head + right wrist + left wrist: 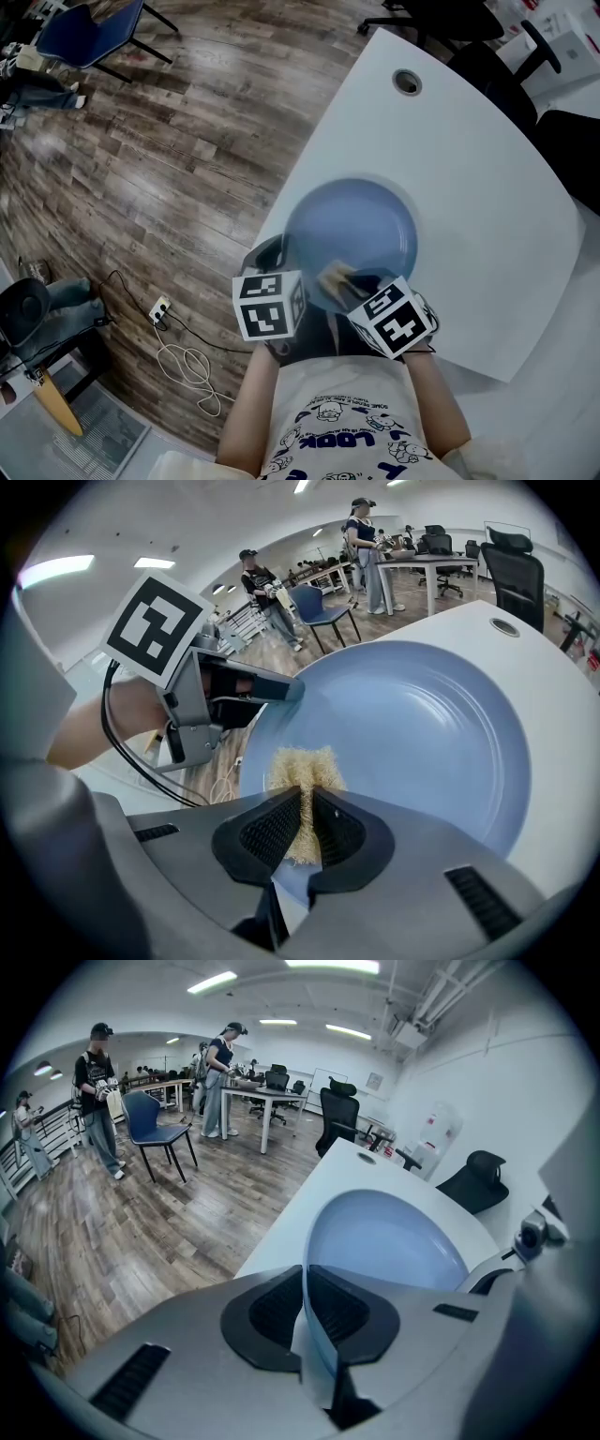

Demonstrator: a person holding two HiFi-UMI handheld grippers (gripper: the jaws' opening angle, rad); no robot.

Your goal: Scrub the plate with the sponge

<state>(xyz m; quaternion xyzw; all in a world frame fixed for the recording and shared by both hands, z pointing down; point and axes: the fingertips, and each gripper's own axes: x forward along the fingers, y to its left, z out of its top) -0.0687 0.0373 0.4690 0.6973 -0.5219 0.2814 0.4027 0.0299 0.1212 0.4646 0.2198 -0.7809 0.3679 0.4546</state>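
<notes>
A large blue plate (pixel 352 239) is held over the near corner of the white table (pixel 469 169). My left gripper (pixel 281 281) is shut on the plate's rim (pixel 305 1335) at its near left edge, so the plate (pixel 389 1241) stands edge-on between the jaws in the left gripper view. My right gripper (pixel 361 286) is shut on a tan fibrous sponge (pixel 302 775), whose tuft rests on the plate's inner surface (pixel 412 724) near the low left rim. The sponge (pixel 335 275) shows as a small yellow patch in the head view.
The white table has a round cable hole (pixel 406 82) at its far end. Wood floor lies left, with a power strip and white cable (pixel 183 352). A blue chair (pixel 89 28) and black office chairs (pixel 487 66) stand farther off. Several people (pixel 98 1091) stand across the room.
</notes>
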